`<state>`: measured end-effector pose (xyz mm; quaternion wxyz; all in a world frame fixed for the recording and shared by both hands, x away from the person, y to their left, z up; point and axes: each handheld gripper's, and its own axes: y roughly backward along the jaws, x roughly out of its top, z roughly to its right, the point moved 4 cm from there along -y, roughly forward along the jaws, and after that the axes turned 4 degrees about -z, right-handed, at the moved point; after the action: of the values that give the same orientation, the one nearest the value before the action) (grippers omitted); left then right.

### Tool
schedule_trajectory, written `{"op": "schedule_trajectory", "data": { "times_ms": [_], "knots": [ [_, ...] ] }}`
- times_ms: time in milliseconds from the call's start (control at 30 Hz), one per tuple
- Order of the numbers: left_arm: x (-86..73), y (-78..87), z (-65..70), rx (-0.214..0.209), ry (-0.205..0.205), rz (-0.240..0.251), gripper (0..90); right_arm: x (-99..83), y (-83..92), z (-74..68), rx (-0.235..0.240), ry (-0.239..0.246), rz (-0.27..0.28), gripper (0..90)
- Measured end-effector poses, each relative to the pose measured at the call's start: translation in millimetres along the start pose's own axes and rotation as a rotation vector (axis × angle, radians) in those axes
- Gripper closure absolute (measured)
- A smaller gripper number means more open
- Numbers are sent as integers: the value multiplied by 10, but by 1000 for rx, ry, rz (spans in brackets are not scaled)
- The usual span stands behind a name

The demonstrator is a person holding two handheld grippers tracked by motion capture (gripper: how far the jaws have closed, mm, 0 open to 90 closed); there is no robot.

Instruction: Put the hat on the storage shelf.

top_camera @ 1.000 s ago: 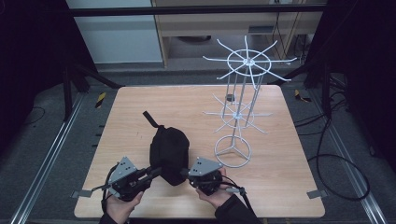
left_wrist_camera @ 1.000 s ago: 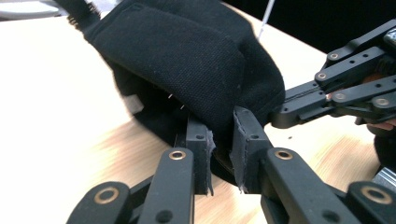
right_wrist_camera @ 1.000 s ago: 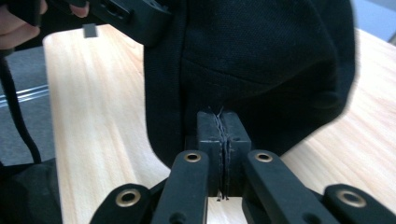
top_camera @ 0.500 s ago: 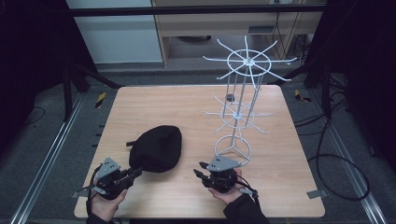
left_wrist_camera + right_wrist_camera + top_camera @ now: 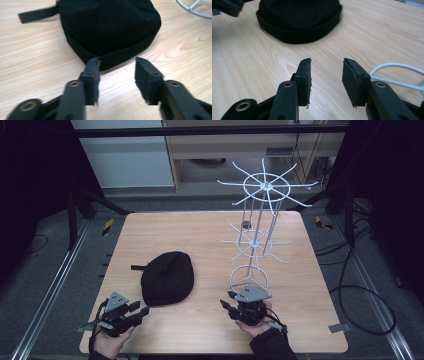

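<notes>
One table (image 5: 200, 227), one wire rack (image 5: 260, 215) at upper right, and one black cap (image 5: 167, 277) lying flat at lower centre. We judge it soft, light and floppy, so we'd pinch its folded brim. Two grippers: left gripper (image 5: 141, 311) and right gripper (image 5: 226, 305), jaws just opened, spread apart, nothing between them.

White wire rack (image 5: 257, 227), wooden table (image 5: 165, 227)
</notes>
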<state>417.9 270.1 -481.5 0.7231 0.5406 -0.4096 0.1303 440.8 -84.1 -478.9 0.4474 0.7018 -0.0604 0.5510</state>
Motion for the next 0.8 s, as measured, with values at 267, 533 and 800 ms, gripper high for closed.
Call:
{"op": "schedule_trajectory", "data": {
  "times_ms": [267, 533, 800],
  "knots": [
    [235, 55, -72, 73, -23, 46, 404, -115, 176, 171, -41, -59, 13, 517],
    [600, -8, -29, 61, -42, 69, 342, -284, 447, 384, -104, -123, 29, 463],
    [945, -250, 37, 103, -74, 78, 334, -443, 655, 639, -170, -194, 47, 416]
  ]
}}
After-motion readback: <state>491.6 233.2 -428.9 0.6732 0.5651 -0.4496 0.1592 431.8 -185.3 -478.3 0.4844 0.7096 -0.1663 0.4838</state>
